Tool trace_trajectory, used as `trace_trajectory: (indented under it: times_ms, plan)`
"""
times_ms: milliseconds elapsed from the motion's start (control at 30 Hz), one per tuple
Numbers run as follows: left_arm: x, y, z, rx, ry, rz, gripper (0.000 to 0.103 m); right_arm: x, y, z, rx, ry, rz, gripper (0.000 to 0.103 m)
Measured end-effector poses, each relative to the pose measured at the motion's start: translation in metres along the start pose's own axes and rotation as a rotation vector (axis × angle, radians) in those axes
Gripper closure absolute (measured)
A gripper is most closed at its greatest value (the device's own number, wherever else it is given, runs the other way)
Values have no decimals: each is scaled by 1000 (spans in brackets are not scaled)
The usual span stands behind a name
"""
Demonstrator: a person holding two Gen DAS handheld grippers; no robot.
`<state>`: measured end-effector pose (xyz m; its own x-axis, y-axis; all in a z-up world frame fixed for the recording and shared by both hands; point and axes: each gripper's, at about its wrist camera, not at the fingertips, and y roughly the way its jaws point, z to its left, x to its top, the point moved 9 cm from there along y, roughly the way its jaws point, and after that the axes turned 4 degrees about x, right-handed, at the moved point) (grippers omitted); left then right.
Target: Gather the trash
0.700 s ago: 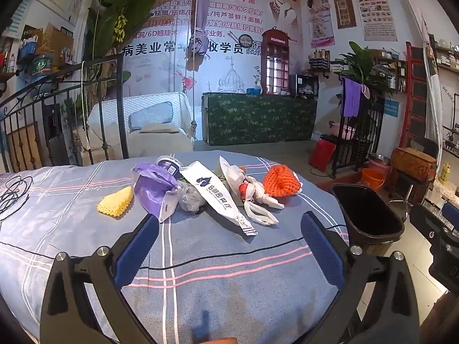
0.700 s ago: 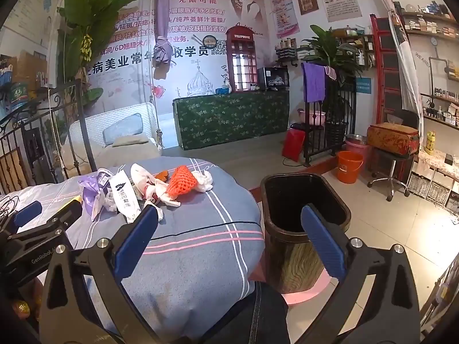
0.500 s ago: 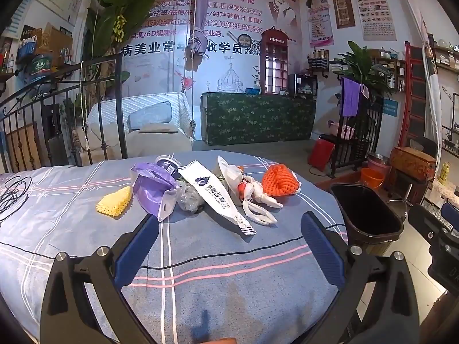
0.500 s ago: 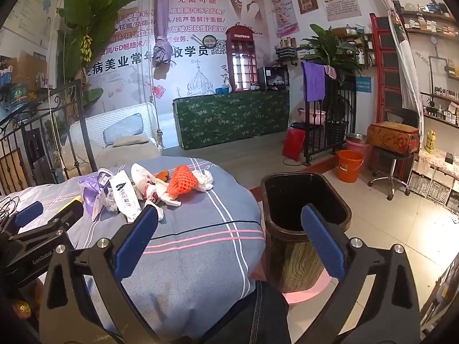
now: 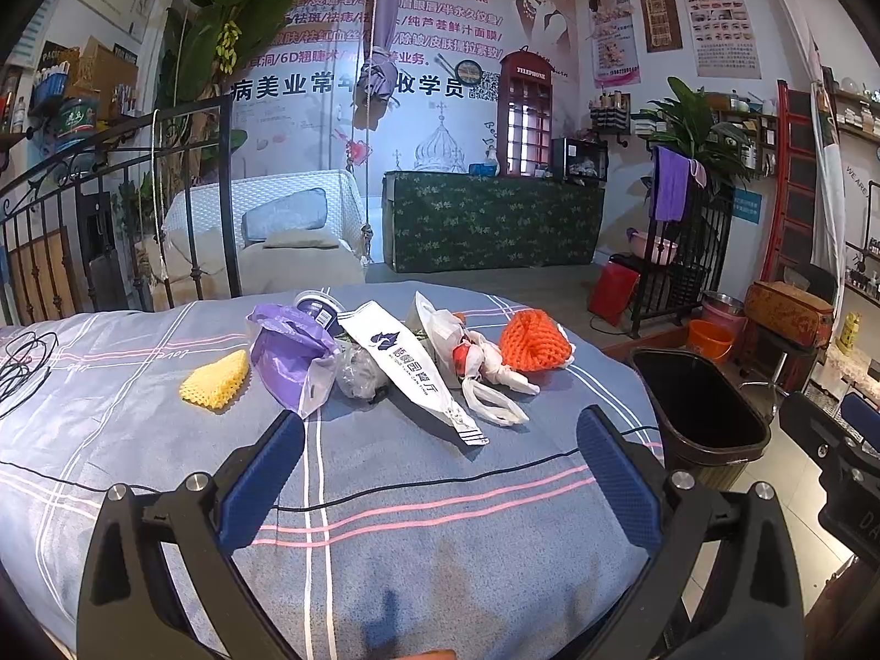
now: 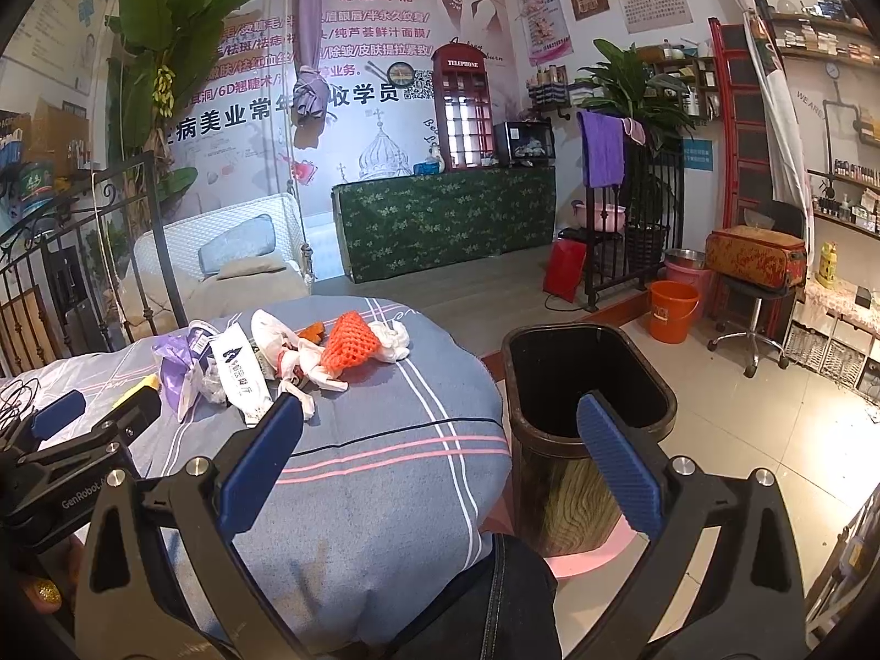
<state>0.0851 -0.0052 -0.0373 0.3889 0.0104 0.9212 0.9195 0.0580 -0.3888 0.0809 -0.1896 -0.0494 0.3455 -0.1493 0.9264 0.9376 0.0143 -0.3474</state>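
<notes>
Both the left gripper (image 5: 440, 440) and right gripper (image 6: 440, 423) hover empty with fingers wide — likely readying a first pick — over the cloth-covered bench (image 5: 412, 539), where the trash (image 5: 385, 352) lies clustered at twelve o'clock, the white wrapper (image 5: 410, 368) running eleven-to-five, bin (image 6: 583, 379) at three o'clock.

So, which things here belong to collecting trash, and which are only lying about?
For the job: purple bag, white wrapper, orange net, yellow net, dark bin.
Lying about: orange bucket, black cable, purple towel.
</notes>
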Motion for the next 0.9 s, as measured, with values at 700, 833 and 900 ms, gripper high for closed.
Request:
trace_trajectory:
  times_ms: [700, 833, 900]
  plan:
    - [-6, 4, 5, -6, -4, 21, 5, -1, 2, -3, 15, 24, 17, 4]
    - [-7, 4, 4, -7, -6, 25, 5, -1, 2, -2, 18, 24, 18, 4]
    - [-8, 4, 5, -6, -6, 26, 5, -1, 2, -2, 20, 25, 20, 4]
